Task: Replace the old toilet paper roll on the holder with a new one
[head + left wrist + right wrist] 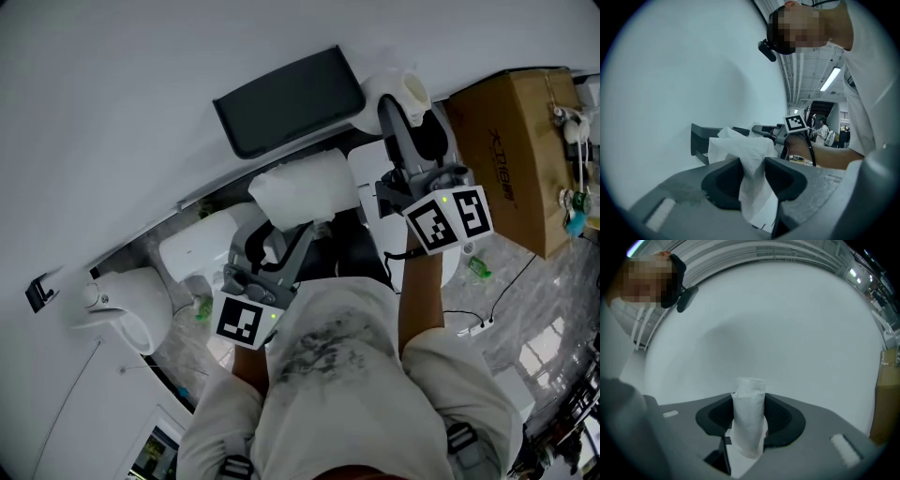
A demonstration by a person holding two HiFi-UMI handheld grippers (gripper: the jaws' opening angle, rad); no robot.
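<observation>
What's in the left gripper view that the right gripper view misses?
Left gripper view only: the dark wall holder, the right gripper with its marker cube, and crumpled white paper pinched in the left gripper. Right gripper view only: a narrow white roll clamped between that gripper's jaws, and a cardboard box at the right edge. Both: the plain white wall, and jaws closed on something white.

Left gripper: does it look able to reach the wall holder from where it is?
Probably yes. The left gripper, clamped on white paper, sits close to the holder with nothing between them in the head view; the right gripper, holding a small roll, is off to one side.
</observation>
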